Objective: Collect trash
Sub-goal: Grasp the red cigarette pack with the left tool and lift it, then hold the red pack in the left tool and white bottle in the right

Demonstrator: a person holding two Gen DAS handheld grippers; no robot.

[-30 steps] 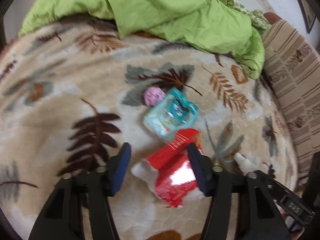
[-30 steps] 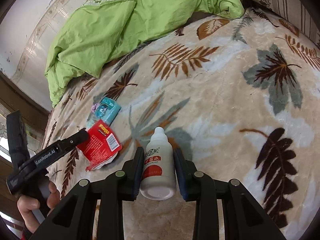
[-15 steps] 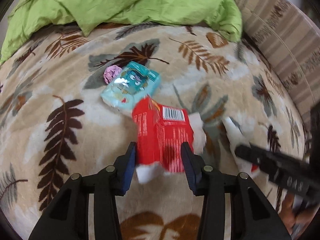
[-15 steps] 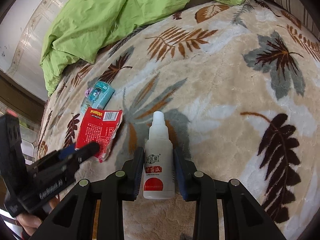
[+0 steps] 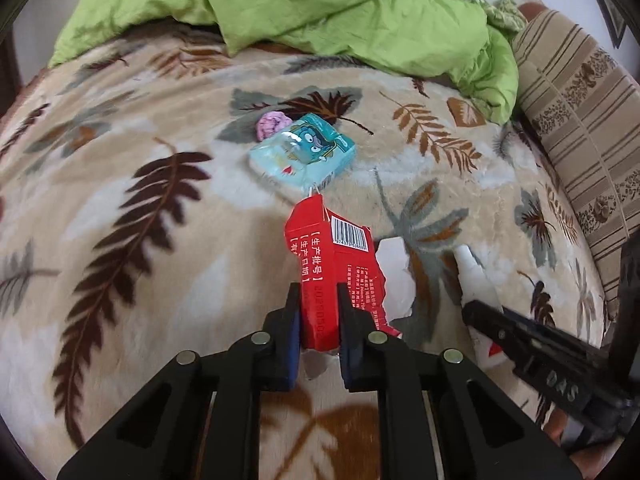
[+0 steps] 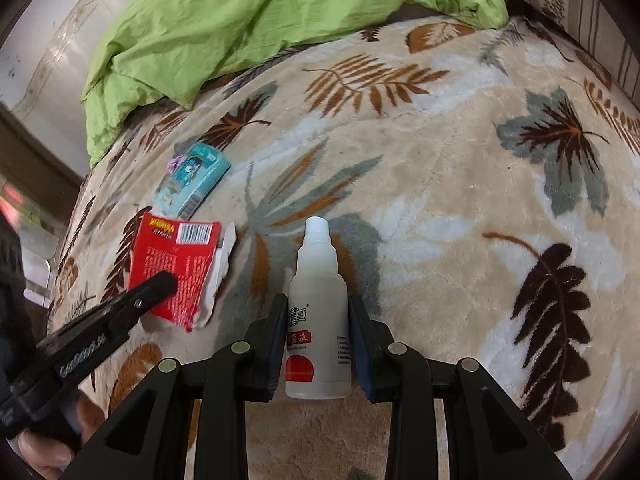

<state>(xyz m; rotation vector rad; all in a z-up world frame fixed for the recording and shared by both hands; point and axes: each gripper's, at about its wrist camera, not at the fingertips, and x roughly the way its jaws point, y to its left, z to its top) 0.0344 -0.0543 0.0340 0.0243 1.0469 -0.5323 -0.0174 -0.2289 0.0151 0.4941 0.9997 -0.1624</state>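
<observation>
Leaf-print blanket [image 5: 120, 208] covered bed; green quilt [image 5: 320, 4] bunched at far end. Left gripper [image 5: 318, 316] jaws just closed, pinching torn red carton [image 5: 332, 264] near teal packet [image 5: 304, 152]. Right gripper [image 6: 318, 340] clamped white bottle [image 6: 318, 304], lying on blanket. Pink wad [image 5: 272, 124] touched packet.
</observation>
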